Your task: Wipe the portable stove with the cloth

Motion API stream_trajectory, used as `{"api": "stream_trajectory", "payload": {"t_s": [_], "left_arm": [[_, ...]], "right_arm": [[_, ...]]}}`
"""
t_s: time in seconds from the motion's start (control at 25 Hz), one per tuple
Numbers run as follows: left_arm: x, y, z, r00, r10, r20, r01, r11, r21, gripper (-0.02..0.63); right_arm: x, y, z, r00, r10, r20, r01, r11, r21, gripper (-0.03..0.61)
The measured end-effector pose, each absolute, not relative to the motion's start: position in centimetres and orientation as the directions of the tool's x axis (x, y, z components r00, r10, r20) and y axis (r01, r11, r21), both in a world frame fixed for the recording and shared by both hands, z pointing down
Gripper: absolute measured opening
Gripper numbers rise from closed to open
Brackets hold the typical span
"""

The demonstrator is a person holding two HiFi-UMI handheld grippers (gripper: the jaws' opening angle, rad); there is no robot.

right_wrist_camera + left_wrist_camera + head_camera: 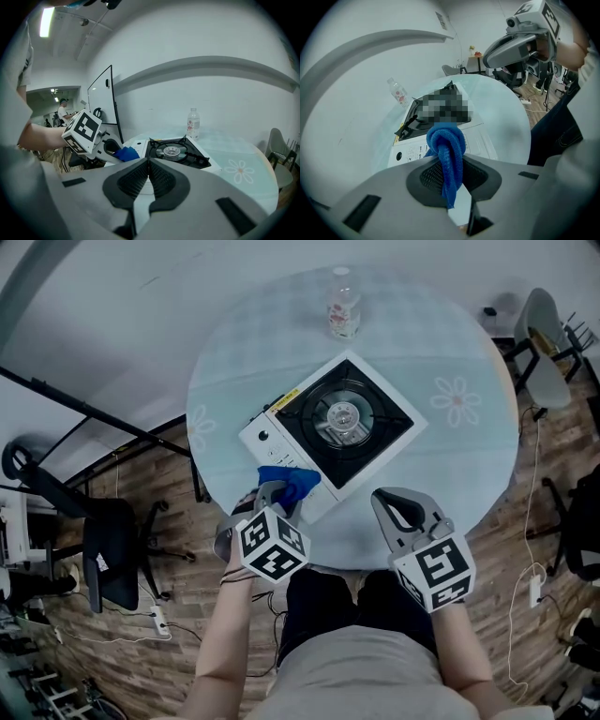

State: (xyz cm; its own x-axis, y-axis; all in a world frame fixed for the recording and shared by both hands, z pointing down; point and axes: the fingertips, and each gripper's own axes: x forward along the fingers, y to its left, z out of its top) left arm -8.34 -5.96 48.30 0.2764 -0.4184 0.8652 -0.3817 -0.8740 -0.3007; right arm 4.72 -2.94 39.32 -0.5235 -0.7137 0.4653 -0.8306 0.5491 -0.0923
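Observation:
A white portable stove [330,423] with a black burner top sits on the round glass table [450,352], also seen as the stove [174,152] and the stove [440,131]. My left gripper [274,495] is shut on a blue cloth [291,479] at the stove's near left corner; the cloth [447,154] hangs bunched between the jaws. The cloth [124,153] shows beside the stove's white edge. My right gripper [401,512] hovers over the table's near edge, right of the stove, shut with nothing between its jaws [148,173].
A clear water bottle [343,304] stands at the table's far side behind the stove. Office chairs [108,545] stand on the wooden floor at left, another chair [548,329] at the far right. Flower prints [457,397] mark the tabletop.

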Motion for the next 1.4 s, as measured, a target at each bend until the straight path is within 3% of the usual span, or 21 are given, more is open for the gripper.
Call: {"api": "stream_trajectory", "payload": {"t_s": [1.08, 1.4], "left_arm": [[-5.5, -2.4, 48.2, 0.239, -0.439, 0.866, -0.464, -0.835, -0.295, 0.081], [-4.3, -1.6, 48.1, 0.296, -0.398, 0.868, -0.480, -0.848, -0.225, 0.081]], "right_arm": [[6.8, -1.8, 40.5, -0.592, -0.649, 0.477, -0.773, 0.625, -0.110, 0.025], [7.0, -1.7, 41.1, -0.602, -0.636, 0.483, -0.765, 0.633, -0.118, 0.025]]}}
